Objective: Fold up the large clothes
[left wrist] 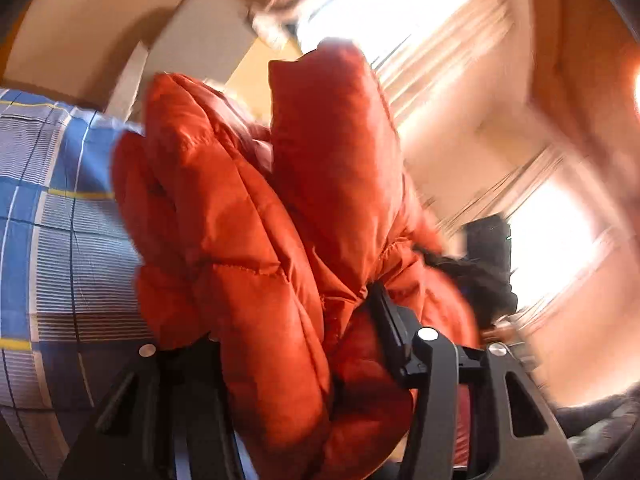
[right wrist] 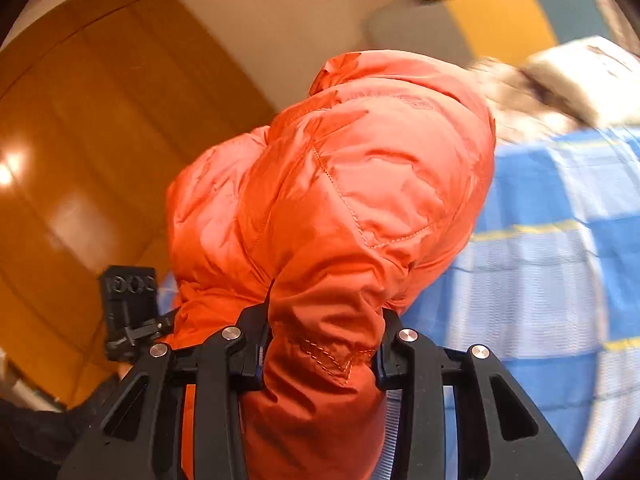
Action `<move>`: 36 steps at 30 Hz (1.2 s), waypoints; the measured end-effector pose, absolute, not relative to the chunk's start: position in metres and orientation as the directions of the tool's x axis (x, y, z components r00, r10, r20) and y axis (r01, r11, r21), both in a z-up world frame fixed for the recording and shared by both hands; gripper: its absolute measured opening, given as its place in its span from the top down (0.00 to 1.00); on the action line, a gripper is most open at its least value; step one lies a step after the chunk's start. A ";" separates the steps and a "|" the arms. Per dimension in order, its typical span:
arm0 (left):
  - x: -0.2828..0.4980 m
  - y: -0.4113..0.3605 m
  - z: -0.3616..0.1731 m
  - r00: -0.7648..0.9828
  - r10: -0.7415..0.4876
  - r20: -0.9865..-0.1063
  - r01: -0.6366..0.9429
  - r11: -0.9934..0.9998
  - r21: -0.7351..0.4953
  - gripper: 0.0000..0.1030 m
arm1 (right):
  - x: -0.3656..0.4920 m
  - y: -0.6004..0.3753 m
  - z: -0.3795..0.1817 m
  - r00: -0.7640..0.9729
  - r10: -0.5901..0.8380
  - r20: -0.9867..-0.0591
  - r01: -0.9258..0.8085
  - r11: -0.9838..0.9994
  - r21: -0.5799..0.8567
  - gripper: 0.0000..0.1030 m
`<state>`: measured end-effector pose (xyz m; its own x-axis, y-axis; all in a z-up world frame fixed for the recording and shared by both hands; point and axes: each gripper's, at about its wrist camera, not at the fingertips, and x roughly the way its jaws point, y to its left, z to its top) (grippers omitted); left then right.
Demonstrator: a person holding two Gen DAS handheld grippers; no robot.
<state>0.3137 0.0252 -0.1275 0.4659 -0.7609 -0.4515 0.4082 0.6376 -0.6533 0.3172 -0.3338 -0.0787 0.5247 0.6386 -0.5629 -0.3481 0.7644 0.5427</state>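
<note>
A puffy orange quilted jacket (left wrist: pixel 248 208) fills the middle of the left wrist view, bunched in thick folds and lifted off the bed. My left gripper (left wrist: pixel 292 328) is shut on it. The right finger (left wrist: pixel 390 320) presses into the fabric, and the left finger is buried under the folds. In the right wrist view the same jacket (right wrist: pixel 344 184) bulges up in front of the camera. My right gripper (right wrist: pixel 320 340) is shut on a stitched edge of it, with both black fingers (right wrist: pixel 254 340) squeezing the cloth.
A bed with a blue, white and yellow checked sheet (left wrist: pixel 52 216) (right wrist: pixel 560 260) lies under the jacket. A wooden door (right wrist: pixel 80 128) stands on the left of the right wrist view. A beige fuzzy item (right wrist: pixel 532 92) lies at the far end of the bed. Bright windows (left wrist: pixel 400 8) blur behind the jacket.
</note>
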 end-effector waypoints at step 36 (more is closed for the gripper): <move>0.163 -0.008 -0.063 0.801 -0.216 -0.559 0.153 0.975 -0.159 0.02 | 0.138 -0.278 -0.054 0.794 -0.046 -0.606 0.133 0.986 0.099 0.03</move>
<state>0.1631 -0.0085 -0.0633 0.8006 -0.2164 -0.5588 0.1530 0.9754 -0.1585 0.1385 -0.2779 -0.0544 0.7944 -0.0464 -0.6056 0.1331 0.9861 0.0991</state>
